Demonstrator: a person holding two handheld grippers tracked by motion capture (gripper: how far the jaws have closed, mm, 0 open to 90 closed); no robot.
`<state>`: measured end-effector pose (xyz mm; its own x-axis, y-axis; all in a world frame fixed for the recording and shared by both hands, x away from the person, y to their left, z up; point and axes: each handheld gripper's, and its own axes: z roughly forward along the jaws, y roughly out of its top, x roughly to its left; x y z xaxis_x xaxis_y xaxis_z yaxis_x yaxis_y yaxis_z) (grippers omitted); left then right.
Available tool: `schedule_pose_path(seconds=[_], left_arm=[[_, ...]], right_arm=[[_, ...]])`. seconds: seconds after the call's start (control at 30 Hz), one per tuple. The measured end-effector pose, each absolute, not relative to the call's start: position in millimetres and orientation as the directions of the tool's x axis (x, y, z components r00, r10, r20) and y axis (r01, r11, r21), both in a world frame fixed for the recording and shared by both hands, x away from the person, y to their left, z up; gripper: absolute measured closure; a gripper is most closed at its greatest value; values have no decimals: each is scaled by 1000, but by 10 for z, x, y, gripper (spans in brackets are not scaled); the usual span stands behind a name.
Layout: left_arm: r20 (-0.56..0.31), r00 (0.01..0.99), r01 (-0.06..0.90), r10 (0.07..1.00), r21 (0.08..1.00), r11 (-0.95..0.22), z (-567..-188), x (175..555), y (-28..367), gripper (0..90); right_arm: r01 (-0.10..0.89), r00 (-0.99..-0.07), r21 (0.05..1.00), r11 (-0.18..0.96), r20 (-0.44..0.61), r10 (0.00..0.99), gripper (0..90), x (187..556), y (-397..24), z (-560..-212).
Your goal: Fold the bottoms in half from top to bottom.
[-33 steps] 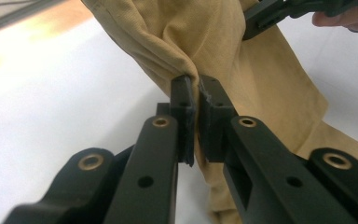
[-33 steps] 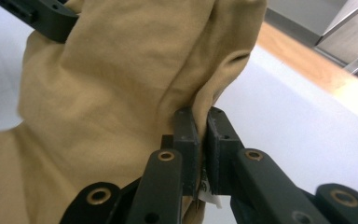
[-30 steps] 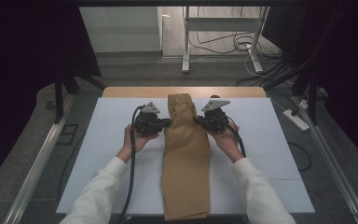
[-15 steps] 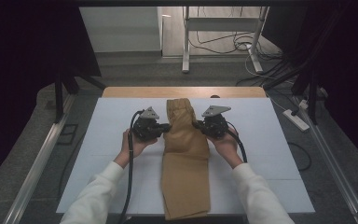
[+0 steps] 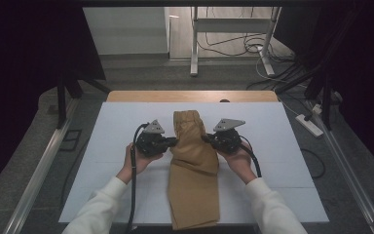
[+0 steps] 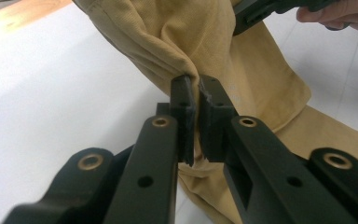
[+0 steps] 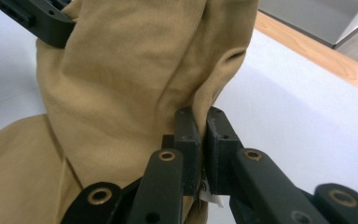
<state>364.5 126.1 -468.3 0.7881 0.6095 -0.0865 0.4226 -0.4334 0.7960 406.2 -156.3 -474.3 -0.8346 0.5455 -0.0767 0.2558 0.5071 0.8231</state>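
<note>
A tan pair of trousers (image 5: 194, 170) lies lengthwise down the middle of the white table top (image 5: 102, 146), its far end lifted off the surface. My left gripper (image 5: 175, 141) is shut on the cloth's left edge, and its black jaws pinch a fold of the tan fabric (image 6: 168, 51) between the pads. My right gripper (image 5: 205, 138) is shut on the opposite edge, where the tan fabric (image 7: 135, 84) bunches above its closed jaws. A small white tag (image 7: 210, 199) peeks out under the right jaws. Each gripper sits in a hand, with white sleeves behind.
The wooden table edge (image 5: 190, 95) runs along the far side of the white top. Beyond it stand a metal frame (image 5: 195, 44) and loose cables on the floor. A power strip (image 5: 309, 125) lies off the right side. Metal rails flank the table.
Both grippers have moved toward the near side of the table, drawing the lifted far end of the trousers back over the rest. Their jaws stay closed on the cloth.
</note>
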Motion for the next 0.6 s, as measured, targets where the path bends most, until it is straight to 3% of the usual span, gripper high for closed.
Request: schedule_pose_path(seconds=[0.6], left_arm=[[-116,798,432,592,794,-427,-4765,3445,1309,841]], right_arm=[[251,-863,823,510,-49,503,838,3837,-1597,-4739]])
